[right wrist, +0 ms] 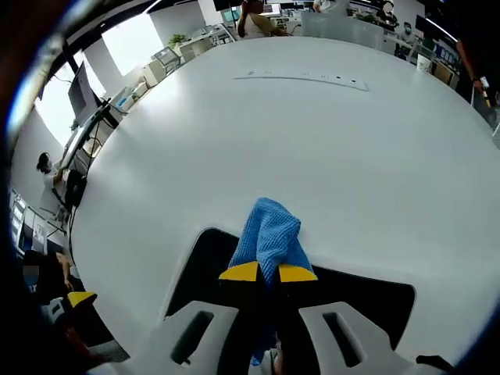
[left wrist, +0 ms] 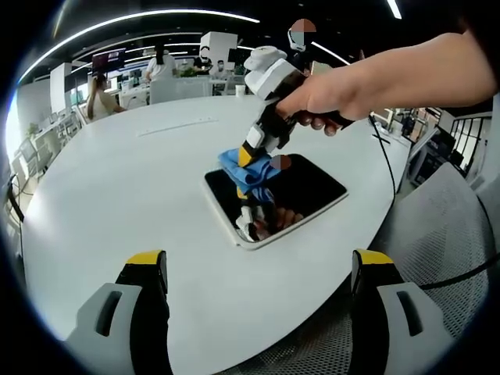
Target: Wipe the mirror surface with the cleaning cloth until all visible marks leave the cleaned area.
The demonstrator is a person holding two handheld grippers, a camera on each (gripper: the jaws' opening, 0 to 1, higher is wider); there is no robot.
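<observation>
A dark rectangular mirror point(left wrist: 308, 191) with a white frame lies flat on the round white table point(left wrist: 133, 187). A person's hand holds my right gripper point(left wrist: 251, 154) over the mirror's far left part, shut on a blue cleaning cloth point(left wrist: 246, 170) that touches the glass. In the right gripper view the cloth point(right wrist: 269, 230) is pinched between the yellow-tipped fingertips point(right wrist: 242, 272), hanging over the mirror point(right wrist: 199, 266). My left gripper point(left wrist: 262, 269) stands open near the table's front edge, short of the mirror, with nothing between its fingers.
A grey mesh chair point(left wrist: 445, 250) stands at the right by the table's edge, with a black cable point(left wrist: 388, 168) running past it. A thin strip point(right wrist: 301, 76) lies on the far side of the table. People and desks fill the office behind.
</observation>
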